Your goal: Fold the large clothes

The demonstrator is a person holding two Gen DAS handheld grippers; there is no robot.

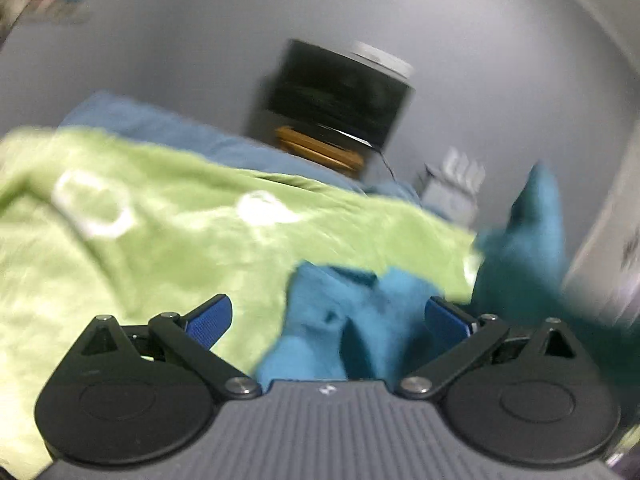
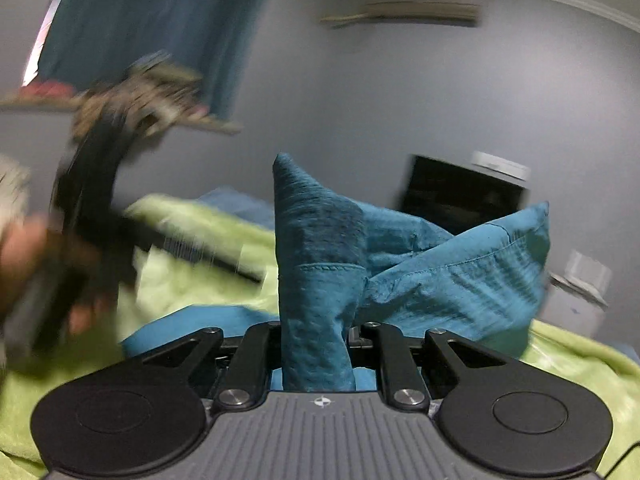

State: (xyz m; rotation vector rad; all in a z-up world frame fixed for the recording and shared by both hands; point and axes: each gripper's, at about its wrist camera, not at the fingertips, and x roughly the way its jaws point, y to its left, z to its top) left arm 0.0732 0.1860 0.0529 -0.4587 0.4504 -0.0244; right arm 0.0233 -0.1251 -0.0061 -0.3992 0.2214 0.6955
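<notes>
The right gripper (image 2: 318,332) has its 2 jaws drawn close together and clamped on a bunched fold of a teal garment (image 2: 320,264), which stands up between them as a tall peak with a stitched hem showing across it. More of the same teal cloth spreads to the right in a second raised corner and lies in a flatter patch to the lower left. The left gripper (image 1: 328,316) has its 2 blue-padded jaws spread wide apart; crumpled teal garment (image 1: 352,320) lies in the gap between them, but neither pad presses on it. Under the garment is a lime-green blanket (image 1: 152,240) with white shapes printed on it, covering a bed, and a pale blue sheet (image 1: 168,128) shows along its far edge. In the right wrist view, at far left, a blurred hand (image 2: 28,264) holds the other gripper's dark body above the blanket. Beyond the bed a black box-shaped object (image 1: 340,92) sits on something orange-brown against a grey wall (image 1: 180,40). Both views are smeared by motion blur.
</notes>
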